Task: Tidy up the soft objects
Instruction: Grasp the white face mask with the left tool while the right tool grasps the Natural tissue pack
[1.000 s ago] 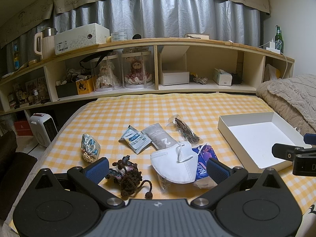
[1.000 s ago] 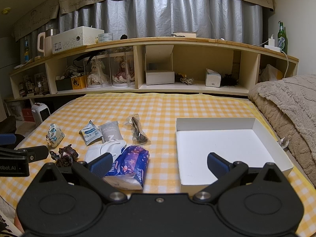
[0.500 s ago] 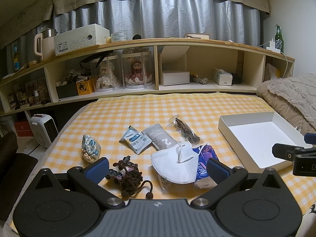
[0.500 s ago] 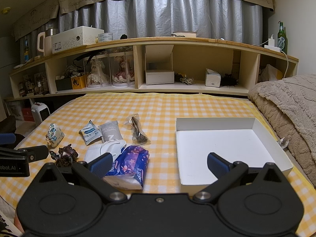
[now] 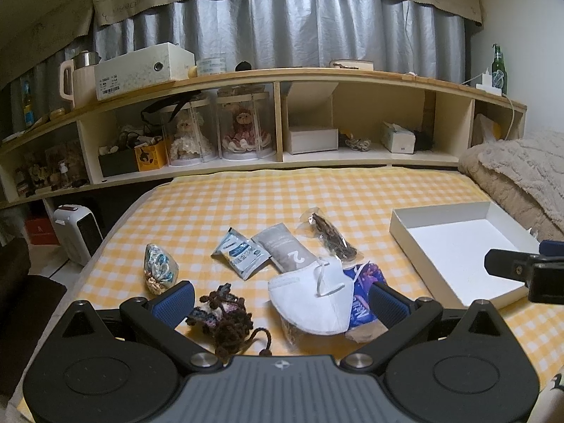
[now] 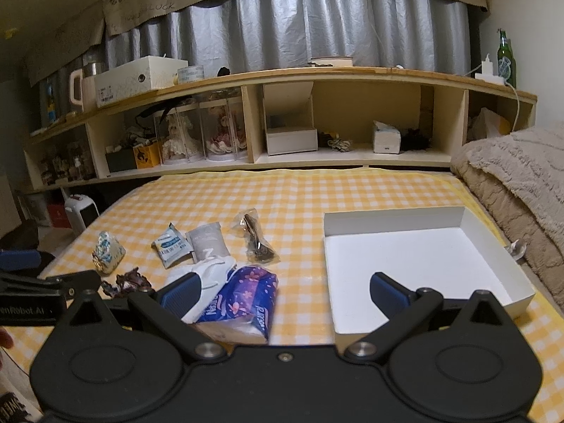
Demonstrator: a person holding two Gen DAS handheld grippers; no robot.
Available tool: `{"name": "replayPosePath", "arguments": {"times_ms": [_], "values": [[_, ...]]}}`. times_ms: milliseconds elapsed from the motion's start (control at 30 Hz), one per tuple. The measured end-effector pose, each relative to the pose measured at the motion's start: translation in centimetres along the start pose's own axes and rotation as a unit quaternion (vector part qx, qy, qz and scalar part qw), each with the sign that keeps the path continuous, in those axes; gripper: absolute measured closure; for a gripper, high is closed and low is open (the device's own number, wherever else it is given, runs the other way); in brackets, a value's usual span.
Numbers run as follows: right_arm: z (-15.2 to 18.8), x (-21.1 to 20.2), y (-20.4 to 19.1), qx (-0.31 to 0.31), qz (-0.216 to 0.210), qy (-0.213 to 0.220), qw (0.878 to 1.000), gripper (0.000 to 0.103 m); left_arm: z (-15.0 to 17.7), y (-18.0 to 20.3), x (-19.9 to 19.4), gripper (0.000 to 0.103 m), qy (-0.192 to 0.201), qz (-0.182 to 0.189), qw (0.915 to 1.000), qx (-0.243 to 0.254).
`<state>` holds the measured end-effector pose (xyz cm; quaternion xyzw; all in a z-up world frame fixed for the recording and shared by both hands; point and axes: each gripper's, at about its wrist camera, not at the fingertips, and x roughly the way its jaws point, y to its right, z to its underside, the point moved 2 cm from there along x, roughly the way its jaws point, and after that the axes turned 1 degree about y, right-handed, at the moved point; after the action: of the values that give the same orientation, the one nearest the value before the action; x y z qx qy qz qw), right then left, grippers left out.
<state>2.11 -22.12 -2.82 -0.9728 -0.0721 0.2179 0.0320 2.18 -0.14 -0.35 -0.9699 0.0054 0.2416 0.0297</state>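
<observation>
Both tools, left (image 5: 280,303) and right (image 6: 283,294), agape and empty above mask (image 5: 310,303), tissue pack (image 6: 243,298), beside white tray (image 6: 416,264).

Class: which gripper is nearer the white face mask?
Left. The left gripper brackets the white face mask; the right gripper sits rightward, toward the white box.

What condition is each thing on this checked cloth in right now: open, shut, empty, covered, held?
white box: lidless, empty.
face mask: loose, lying partly over the tissue pack.
tissue pack: torn open at its near end, tissue showing.
grey sachet: flat, sealed as far as visible.
blue-white sachet: flat, unheld.
crochet piece: bunched, unheld.
left tool: open, holding nothing.
right tool: open, holding nothing.
</observation>
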Motion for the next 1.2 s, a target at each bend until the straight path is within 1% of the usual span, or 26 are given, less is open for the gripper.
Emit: {"name": "replayPosePath", "arguments": {"times_ms": [100, 233, 333, 433, 567, 700, 767, 833, 933, 1033, 1100, 1200], "values": [[-0.5, 0.5, 0.4, 0.017, -0.004, 0.002, 1.0, 0.0, -0.4, -0.4, 0.3, 0.0, 0.004, 0.011, 0.9999, -0.006], [-1.3, 1.7, 0.6, 0.019, -0.006, 0.008, 1.0, 0.0, -1.2, -0.8, 1.3, 0.0, 0.006, 0.017, 0.9998, -0.011], [-2.0, 3.2, 0.7, 0.022, -0.01, 0.005, 1.0, 0.0, -1.7, -1.0, 2.5, 0.0, -0.009, 0.026, 0.9995, -0.012], [-2.7, 5.0, 0.6, 0.019, -0.014, -0.004, 1.0, 0.0, -2.4, -1.3, 3.8, 0.0, -0.026, 0.03, 0.9991, -0.017], [-3.1, 7.9, 0.4, 0.017, -0.018, -0.022, 0.999, 0.0, -3.4, -1.6, 5.9, 0.0, -0.036, 0.044, 0.9983, -0.017], [-2.8, 10.8, 0.6, 0.031, -0.024, -0.055, 0.998, 0.0, -4.2, -2.0, 8.7, 0.0, -0.058, 0.064, 0.9956, -0.035], [-2.4, 12.1, 0.6, 0.035, -0.023, -0.073, 0.996, 0.0, -4.3, -2.1, 10.4, 0.0, -0.075, 0.079, 0.9927, -0.05], [-2.0, 13.0, 0.4, 0.03, -0.024, -0.085, 0.996, 0.0, -4.3, -2.1, 12.1, 0.0, -0.094, 0.103, 0.9886, -0.057], [-1.2, 13.8, 0.0, 0.015, -0.027, -0.1, 0.995, 0.0, -3.6, -1.4, 14.7, 0.0, -0.139, 0.149, 0.9776, -0.053], [-0.4, 14.2, 0.0, 0.006, -0.036, -0.117, 0.992, 0.0, -2.6, -0.6, 17.4, 0.0, -0.184, 0.178, 0.9658, -0.04], [0.2, 14.7, 0.2, -0.001, -0.025, -0.13, 0.991, 0.0, -2.0, -0.5, 18.8, 0.0, -0.202, 0.188, 0.9606, -0.033], [0.6, 14.9, 0.2, -0.006, -0.037, -0.141, 0.989, 0.0, -1.4, -0.3, 20.3, 0.0, -0.218, 0.185, 0.9582, -0.015]]}}
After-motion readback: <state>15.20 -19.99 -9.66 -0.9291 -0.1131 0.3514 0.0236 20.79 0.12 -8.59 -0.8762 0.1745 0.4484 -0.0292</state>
